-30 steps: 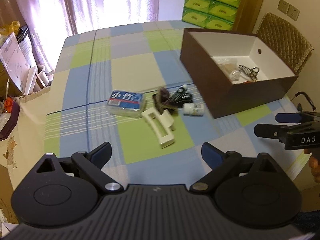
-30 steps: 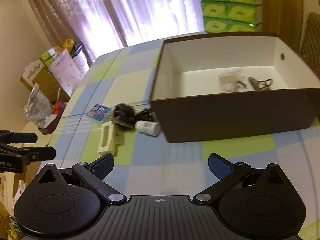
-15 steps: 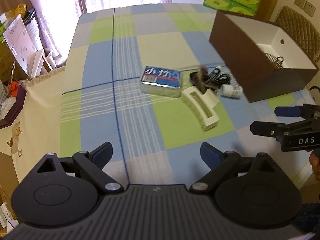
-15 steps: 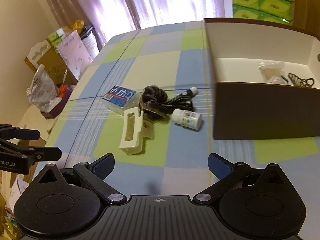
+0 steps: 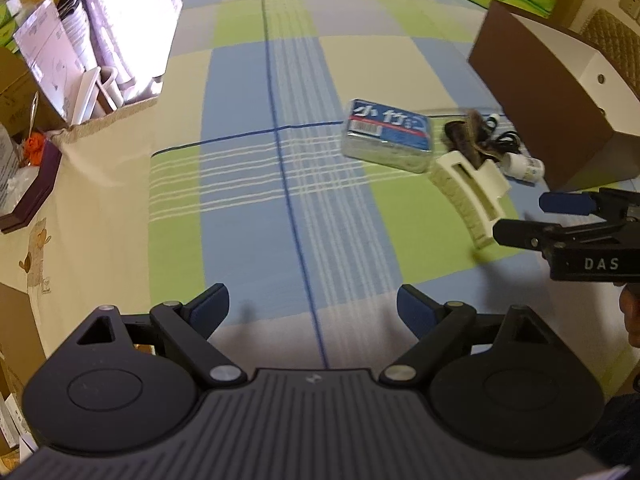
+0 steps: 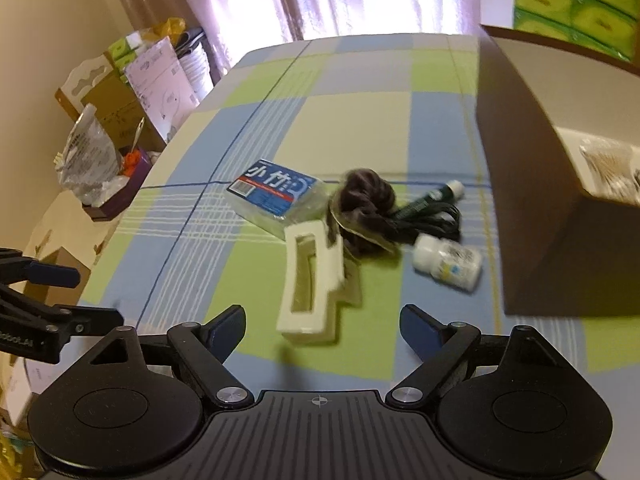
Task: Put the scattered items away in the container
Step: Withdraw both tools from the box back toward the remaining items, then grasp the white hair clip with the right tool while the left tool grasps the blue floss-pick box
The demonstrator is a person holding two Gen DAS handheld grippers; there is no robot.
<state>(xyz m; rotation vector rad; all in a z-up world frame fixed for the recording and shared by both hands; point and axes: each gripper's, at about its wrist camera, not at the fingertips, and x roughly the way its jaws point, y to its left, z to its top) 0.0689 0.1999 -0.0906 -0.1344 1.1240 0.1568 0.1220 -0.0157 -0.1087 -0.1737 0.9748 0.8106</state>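
Your scattered items lie in a tight cluster on the checked tablecloth [image 6: 360, 92], just left of the brown box [image 6: 532, 216]. The cream hair claw [image 6: 310, 280] is nearest you, its far end touching a blue-labelled packet [image 6: 276, 196] and a dark brown hair tie [image 6: 364, 196]. A black cord [image 6: 424, 220] and a green tube [image 6: 434, 196] trail rightward from the tie, and a small white bottle [image 6: 448, 262] lies on its side near the box wall. Inside the box you can make out a pale bag, possibly of cotton swabs; the view there is blurred.

Your right gripper [image 6: 322, 322] hangs spread wide and empty right over the claw's near end. Your left gripper [image 5: 312, 308], likewise spread and empty, hovers over bare cloth, well apart from the cluster.
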